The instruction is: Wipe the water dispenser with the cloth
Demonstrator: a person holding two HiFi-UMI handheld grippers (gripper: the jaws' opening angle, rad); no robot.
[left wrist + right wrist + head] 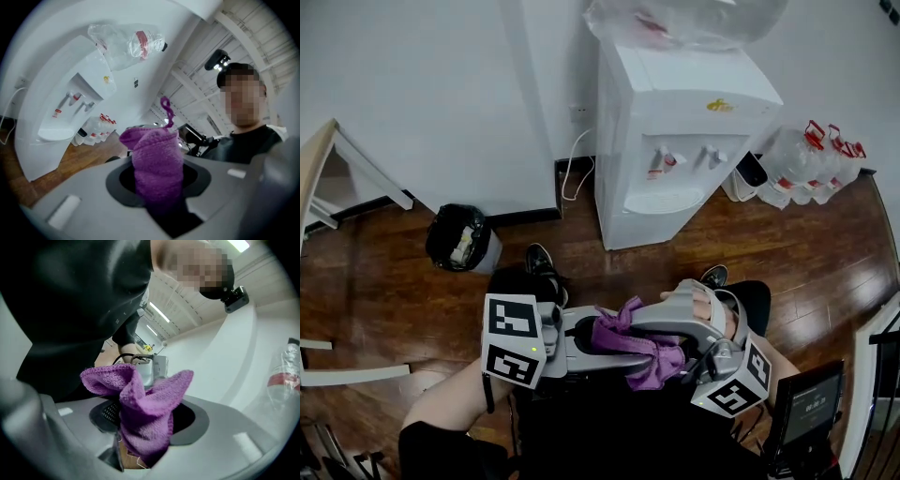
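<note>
Wooden floor (384,272) fronts the water dispenser (675,141); left hand-held gripper (161,211) clamps the cloth (157,159), right hand-held gripper (140,446) slack around it: release cleanly.

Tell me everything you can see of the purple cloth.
The purple cloth is soft, terry-like fabric, bunched and crumpled. It bridges the two grippers in front of the person. The left gripper pinches one end; the other sits between the jaws of the right gripper, a gap showing beside it. Nothing else touches it.
</note>
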